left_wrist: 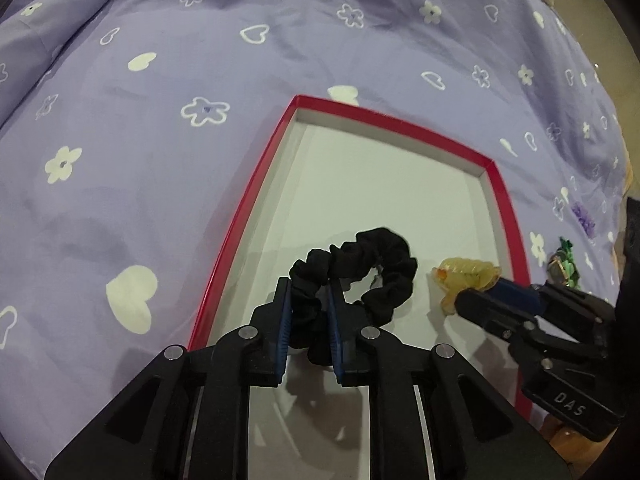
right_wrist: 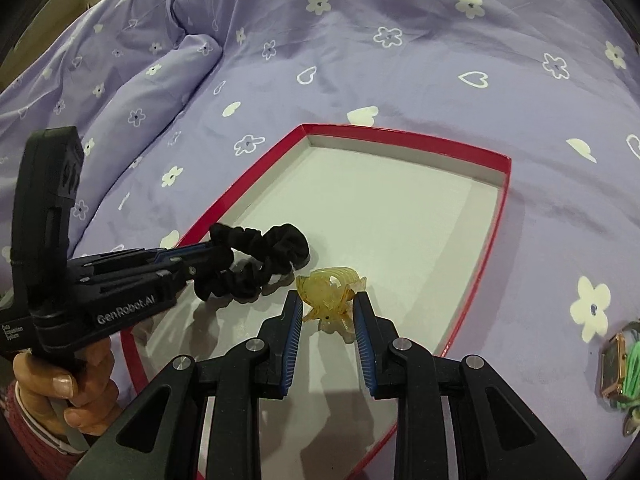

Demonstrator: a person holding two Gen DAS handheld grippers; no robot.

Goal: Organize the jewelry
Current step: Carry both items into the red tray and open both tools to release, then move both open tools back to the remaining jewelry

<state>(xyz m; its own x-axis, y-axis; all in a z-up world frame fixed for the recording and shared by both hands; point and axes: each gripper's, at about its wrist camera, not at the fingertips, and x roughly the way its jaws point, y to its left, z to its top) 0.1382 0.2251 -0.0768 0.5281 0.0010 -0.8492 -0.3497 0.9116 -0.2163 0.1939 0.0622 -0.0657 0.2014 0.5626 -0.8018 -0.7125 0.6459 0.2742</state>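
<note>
A red-rimmed shallow box (left_wrist: 224,240) with a white floor lies on the purple bedspread; it also shows in the right wrist view (right_wrist: 492,216). My left gripper (left_wrist: 310,300) is shut on a black scrunchie (left_wrist: 384,264) and holds it just over the box floor; the right wrist view shows the scrunchie (right_wrist: 256,252) hanging from it. My right gripper (right_wrist: 326,312) is shut on a translucent yellow claw hair clip (right_wrist: 330,292) at the box floor; the clip also shows in the left wrist view (left_wrist: 468,276).
A wristwatch with a gold case (right_wrist: 614,364) and a green item (right_wrist: 632,372) lie on the bedspread right of the box, also seen in the left wrist view (left_wrist: 560,268). A purple item (left_wrist: 582,216) lies beyond. A folded pillow (right_wrist: 120,80) lies far left.
</note>
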